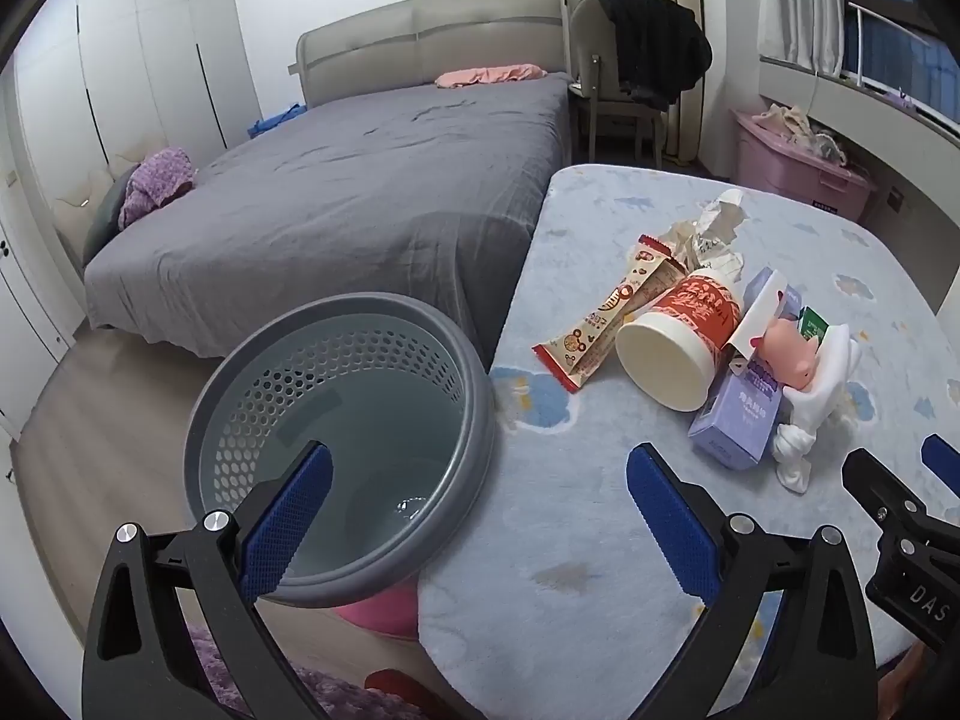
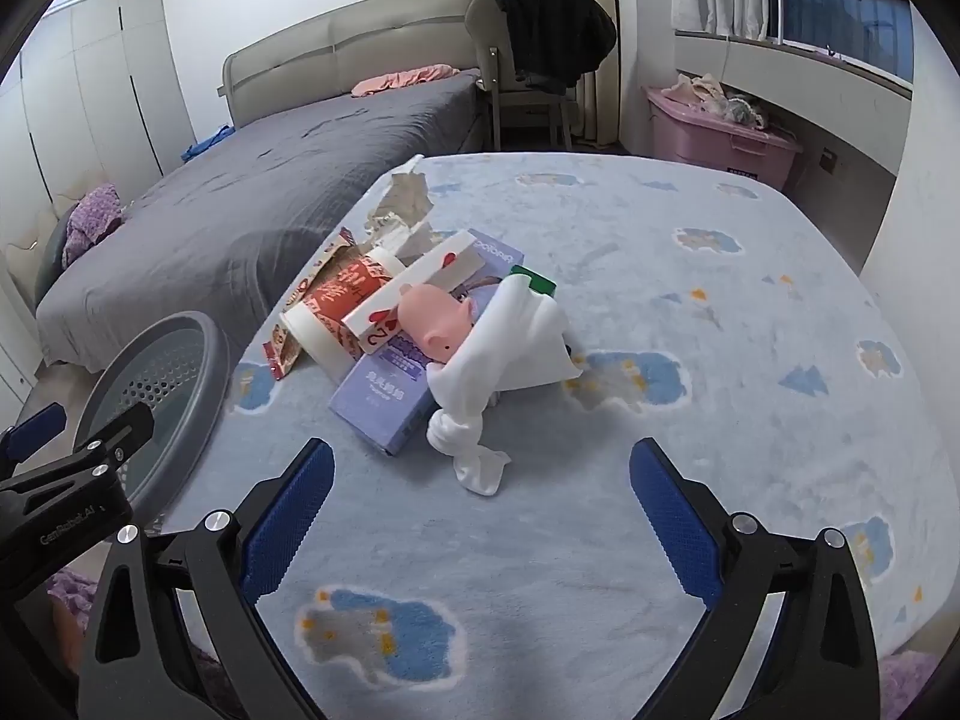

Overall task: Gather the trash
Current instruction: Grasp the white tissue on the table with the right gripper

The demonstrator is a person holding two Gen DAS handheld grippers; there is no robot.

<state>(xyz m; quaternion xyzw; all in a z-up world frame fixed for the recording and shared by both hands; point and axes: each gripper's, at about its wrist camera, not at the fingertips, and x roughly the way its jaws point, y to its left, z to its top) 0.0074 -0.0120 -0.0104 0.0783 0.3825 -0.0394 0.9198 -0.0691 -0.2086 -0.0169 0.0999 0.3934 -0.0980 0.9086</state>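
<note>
— Bedroom view: how does the tabletop look?

— Nothing collected yet, I judge. Wrapper, cup, purple box and torn paper sit heaped toward its left edge; the bin beside that edge looks empty.

— Claws?

— Left claw and right claw both spread, pinching nothing. I have open cloth along the near and right edges.

L wrist cam angled down over bin, R over table, both share trash pile
</note>
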